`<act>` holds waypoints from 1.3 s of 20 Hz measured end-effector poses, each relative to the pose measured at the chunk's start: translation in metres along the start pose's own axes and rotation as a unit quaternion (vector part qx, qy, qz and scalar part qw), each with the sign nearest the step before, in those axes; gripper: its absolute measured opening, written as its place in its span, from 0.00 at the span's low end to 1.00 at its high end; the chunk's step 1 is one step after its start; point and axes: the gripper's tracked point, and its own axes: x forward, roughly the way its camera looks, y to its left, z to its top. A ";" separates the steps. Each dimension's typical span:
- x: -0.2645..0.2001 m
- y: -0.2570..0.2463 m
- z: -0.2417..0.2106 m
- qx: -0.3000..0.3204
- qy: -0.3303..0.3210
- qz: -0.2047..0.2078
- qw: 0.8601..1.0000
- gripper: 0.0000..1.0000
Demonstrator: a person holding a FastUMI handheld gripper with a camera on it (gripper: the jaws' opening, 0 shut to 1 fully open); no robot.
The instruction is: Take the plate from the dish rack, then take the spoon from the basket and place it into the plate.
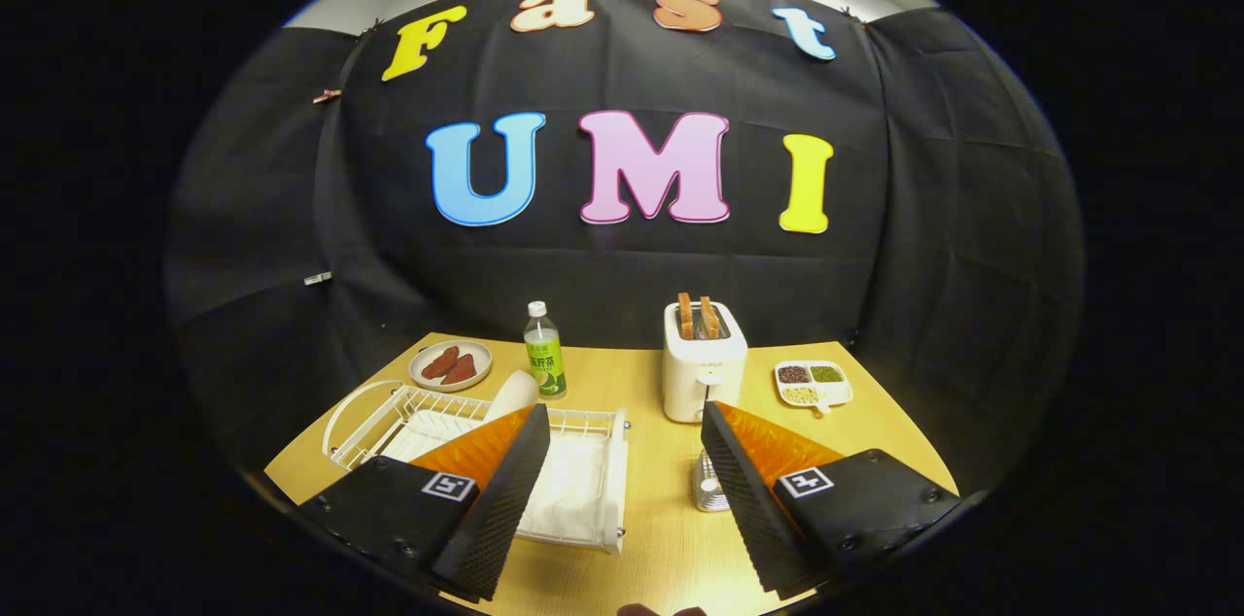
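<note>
Clearly step 1 is barely begun: the claw (622,490) gapes wide and empty above the rack (583,470); next it must descend onto the plate (512,394).

A staged kitchen corner inside a recording booth is showing here, not a real home. Black cloth is hanging as the wall behind a small wooden table (637,373). Kitchen props are sitting on it: a white toaster (704,365) holding toast, a white wire dish rack (583,461), a green drink bottle (544,351), a plate of food (450,364) and a divided snack dish (812,383).
</note>
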 end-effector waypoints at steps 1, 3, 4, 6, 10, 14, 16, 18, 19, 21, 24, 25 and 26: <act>0.009 0.010 0.002 -0.001 0.010 0.012 1.000 0.97; 0.028 0.029 0.000 0.004 0.031 0.031 0.999 0.97; 0.037 0.038 -0.003 0.010 0.045 0.041 0.998 0.97; 0.055 0.053 -0.009 0.016 0.072 0.051 0.996 0.97; 0.082 0.076 -0.032 0.021 0.126 0.066 0.990 0.98; 0.104 0.079 -0.065 0.028 0.190 0.053 0.980 0.99; 0.112 0.082 -0.078 0.033 0.215 0.054 0.975 0.99; 0.115 0.086 -0.090 0.048 0.242 0.057 0.967 0.96; 0.115 0.090 -0.097 0.058 0.255 0.061 0.963 0.89; 0.118 0.094 -0.104 0.073 0.274 0.065 0.957 0.75; 0.121 0.104 -0.109 0.087 0.287 0.065 0.952 0.57; 0.119 0.106 -0.106 0.089 0.287 0.065 0.951 0.48; 0.120 0.105 -0.107 0.089 0.294 0.061 0.950 0.48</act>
